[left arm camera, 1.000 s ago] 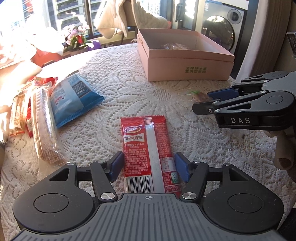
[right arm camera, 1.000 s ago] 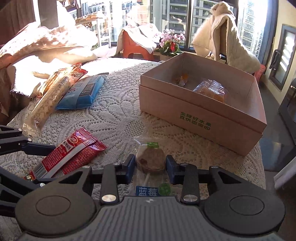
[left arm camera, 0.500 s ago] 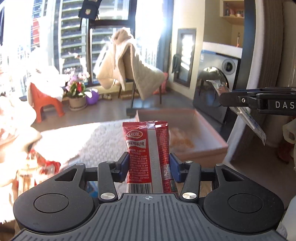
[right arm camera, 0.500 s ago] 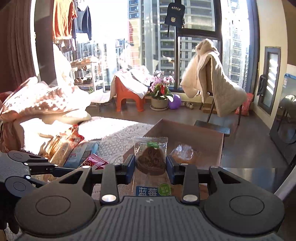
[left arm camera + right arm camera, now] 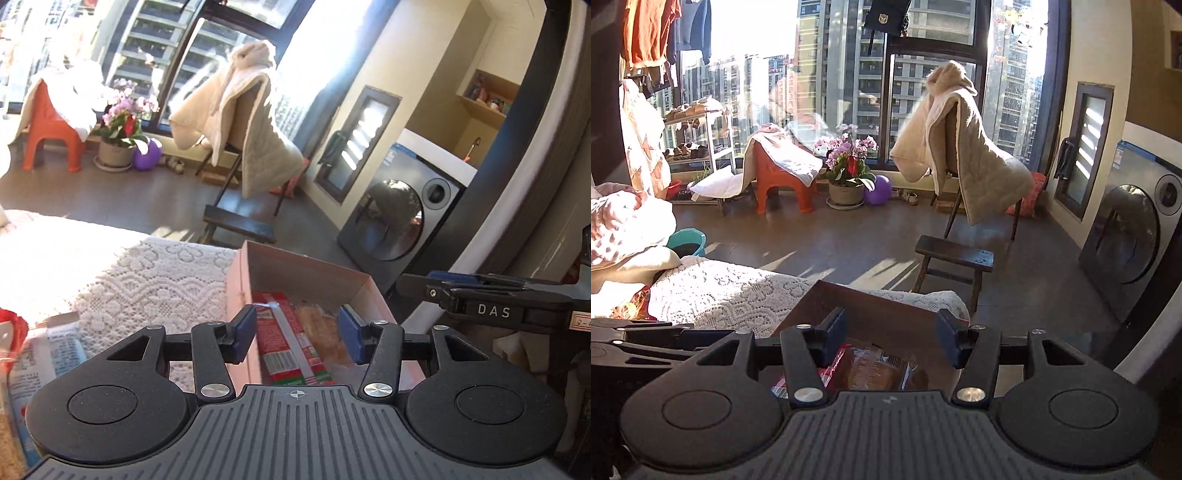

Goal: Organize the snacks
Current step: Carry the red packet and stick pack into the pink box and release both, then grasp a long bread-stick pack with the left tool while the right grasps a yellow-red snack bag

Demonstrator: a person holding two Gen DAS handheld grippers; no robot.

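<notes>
Sunlit lace tablecloth (image 5: 122, 280) covered the table, pink cardboard box (image 5: 240, 295) at its far edge. My left gripper (image 5: 297, 332) hung over the box, jaws just spread wider, nothing between the pads; red snack packet (image 5: 284, 339) lay inside w/ an orange-brown wrapped snack (image 5: 321, 332) beside it. My right gripper (image 5: 890, 339) had just opened too, empty, above a clear-wrapped brown pastry (image 5: 875, 369) in the box.
</notes>
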